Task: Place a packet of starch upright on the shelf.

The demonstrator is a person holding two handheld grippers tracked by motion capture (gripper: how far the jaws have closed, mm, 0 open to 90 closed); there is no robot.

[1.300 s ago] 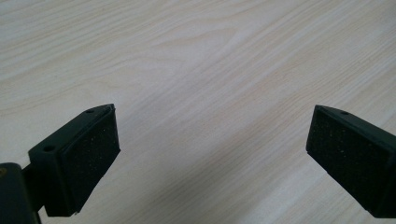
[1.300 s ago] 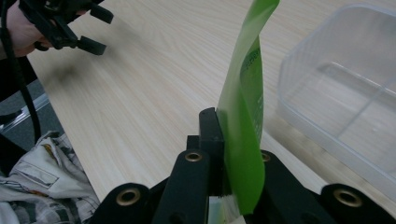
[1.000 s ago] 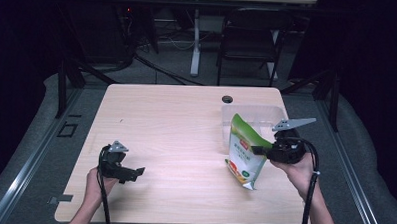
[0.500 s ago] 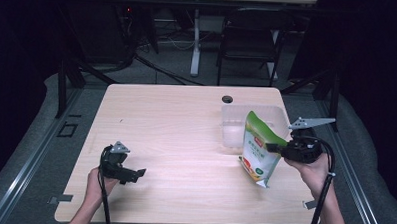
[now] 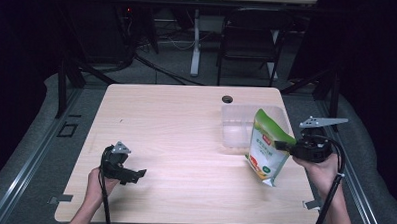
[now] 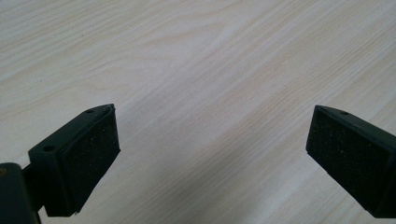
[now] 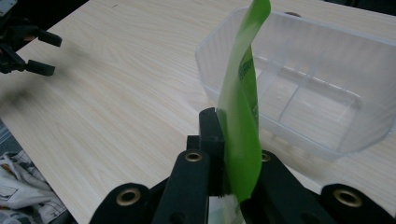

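My right gripper (image 5: 281,144) clamps the green pouch (image 5: 264,152), probably clear of the table (image 5: 186,126); left gripper (image 5: 134,176) gapes wide, holding nothing.

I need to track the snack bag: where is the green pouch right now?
In the high view, the green pouch hangs at the table's right side, clamped in the right hand-held gripper, beside the clear plastic bin.

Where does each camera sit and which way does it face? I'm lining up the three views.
High view: above the person's side, looking forward and down on the table; both forearms, left gripper, right gripper.
Left gripper view: on the left gripper, facing bare tabletop between open jaws.
Right gripper view: on the right gripper, facing pouch and bin.
Shared: high and right gripper views both show pouch, bin and left gripper.
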